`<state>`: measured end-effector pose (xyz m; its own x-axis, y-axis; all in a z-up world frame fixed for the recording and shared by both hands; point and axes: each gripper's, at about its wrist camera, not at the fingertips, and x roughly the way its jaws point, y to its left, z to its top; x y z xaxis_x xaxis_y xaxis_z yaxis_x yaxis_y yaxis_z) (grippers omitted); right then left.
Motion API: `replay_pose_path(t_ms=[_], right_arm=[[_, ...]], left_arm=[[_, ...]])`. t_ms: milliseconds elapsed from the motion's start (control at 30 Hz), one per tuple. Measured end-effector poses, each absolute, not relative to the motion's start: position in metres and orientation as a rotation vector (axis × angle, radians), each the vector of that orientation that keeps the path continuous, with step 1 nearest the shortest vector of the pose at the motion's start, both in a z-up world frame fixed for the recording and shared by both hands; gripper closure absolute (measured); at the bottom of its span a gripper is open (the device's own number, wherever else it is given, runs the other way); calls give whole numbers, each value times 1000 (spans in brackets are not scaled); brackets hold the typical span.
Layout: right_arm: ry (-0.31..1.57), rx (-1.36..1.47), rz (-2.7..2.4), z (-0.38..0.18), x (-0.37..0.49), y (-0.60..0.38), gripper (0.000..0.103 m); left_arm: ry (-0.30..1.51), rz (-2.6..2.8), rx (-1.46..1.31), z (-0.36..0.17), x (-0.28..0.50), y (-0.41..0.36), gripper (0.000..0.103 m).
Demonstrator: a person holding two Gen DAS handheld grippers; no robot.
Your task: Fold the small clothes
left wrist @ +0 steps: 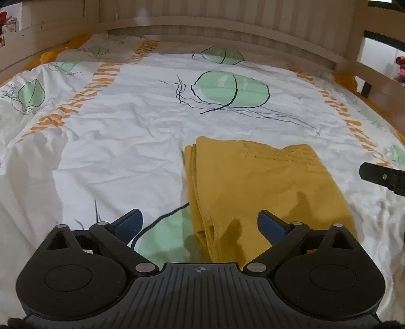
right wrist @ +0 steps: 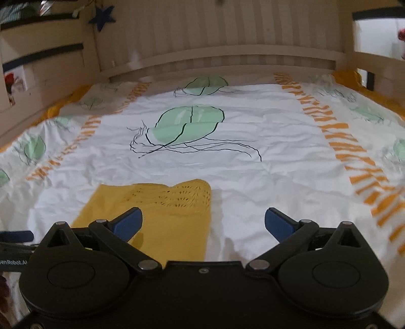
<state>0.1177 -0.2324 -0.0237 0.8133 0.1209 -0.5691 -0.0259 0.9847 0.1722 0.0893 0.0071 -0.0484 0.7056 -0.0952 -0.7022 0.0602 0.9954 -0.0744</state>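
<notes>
Mustard-yellow knitted garment, folded in layers, lying lower centre-right on white leaf-printed bedsheet. Left gripper spread wide, holding nothing; right gripper likewise wide and empty. Likely risk: stacked left edge slipping apart if snagged by a blue fingertip.

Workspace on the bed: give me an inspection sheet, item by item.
Surface: bed cover, white with green shapes and orange stripes, wrinkled.
Job's things: yellow garment, folded with stacked edges along its left side, lying flat on the cover.
Clutter: nothing seen on the cover.
Grippers: left gripper open above the garment's near end, nothing between its blue pads; right gripper open, its left pad over the garment's right part, gripping nothing.
Cables: nothing seen.
Surroundings: wooden slatted bed frame behind; blue star hanging at upper left.
</notes>
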Motion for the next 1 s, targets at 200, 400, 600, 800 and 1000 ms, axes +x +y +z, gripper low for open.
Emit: replay_pose_path(t_ms=[200,400,600,800,1000], right_arm=[[620,216,58,-20,94,-228,0],[656,259,57,-23,73,-223,0],[719,301,42,-29,55,-224,0],[753,272,37,-29,36,-224,0],[780,230,34,-27,20,-222,0]], left_arm=[[768,-86,-63,-41,71,7,0],[781,-107,-72,-38,56,6,0],[799,-95,-29,-35,39,-2,1],[845,-21,73,-34,25,-14,1],[854,36,131,-31,15,-20,1]])
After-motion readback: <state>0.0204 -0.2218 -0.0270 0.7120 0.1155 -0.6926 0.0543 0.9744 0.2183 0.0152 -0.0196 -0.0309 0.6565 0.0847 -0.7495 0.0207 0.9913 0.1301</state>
